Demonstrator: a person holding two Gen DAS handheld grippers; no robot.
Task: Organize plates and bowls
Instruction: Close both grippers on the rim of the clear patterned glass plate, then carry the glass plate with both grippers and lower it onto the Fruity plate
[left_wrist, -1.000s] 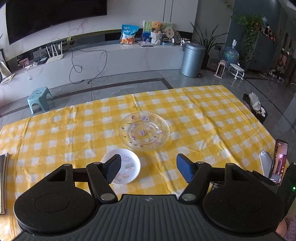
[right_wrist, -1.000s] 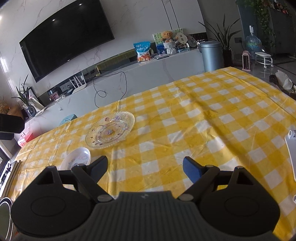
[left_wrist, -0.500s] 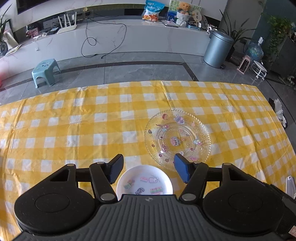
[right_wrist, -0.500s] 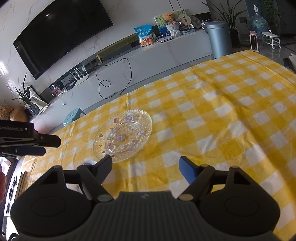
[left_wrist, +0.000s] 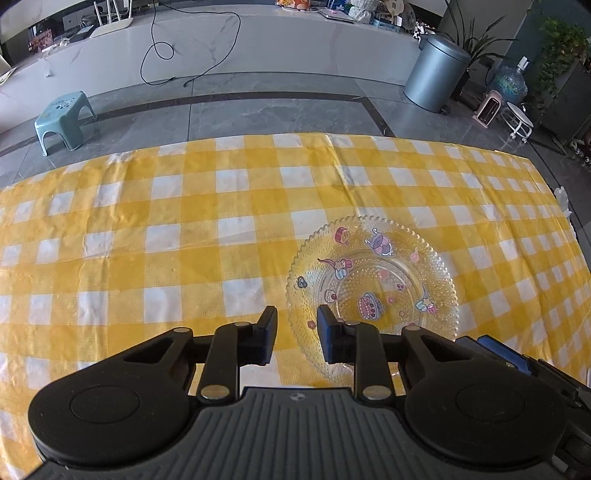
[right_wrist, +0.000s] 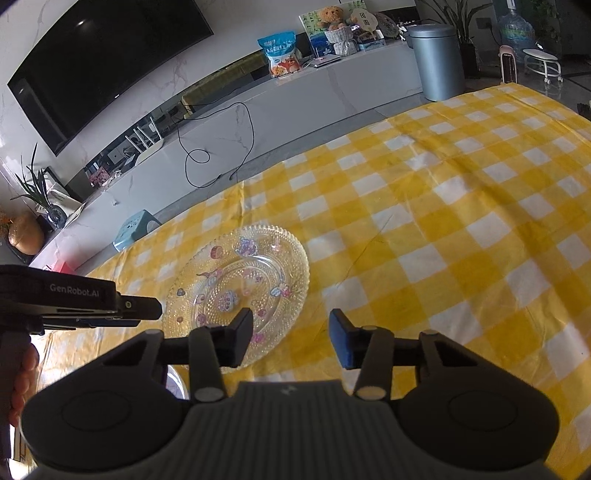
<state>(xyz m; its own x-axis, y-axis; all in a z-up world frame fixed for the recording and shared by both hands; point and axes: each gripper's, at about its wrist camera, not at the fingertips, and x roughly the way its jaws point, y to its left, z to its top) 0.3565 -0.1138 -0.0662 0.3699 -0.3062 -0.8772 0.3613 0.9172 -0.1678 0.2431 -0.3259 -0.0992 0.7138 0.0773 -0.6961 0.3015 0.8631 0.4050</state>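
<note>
A yellow-and-white checked tabletop (left_wrist: 184, 266) fills the near scene. The left gripper (left_wrist: 294, 336) hovers at the near-left rim of the clear glass plate (left_wrist: 373, 284), its fingers narrowly parted, holding nothing. The right gripper (right_wrist: 290, 339) has wide fingers over the plate's near-right rim. Beyond stands a grey bin (left_wrist: 434, 74).

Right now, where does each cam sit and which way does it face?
Left wrist: on the left gripper, looking forward and down over the checked tablecloth to the floor beyond; its own fingers show, narrowly apart, with the glass plate ahead to the right.
Right wrist: on the right gripper, facing across the table toward the TV; its fingers show wide apart, with the left gripper and the left hand at the left edge.
Shared: glass plate and tablecloth.
</note>
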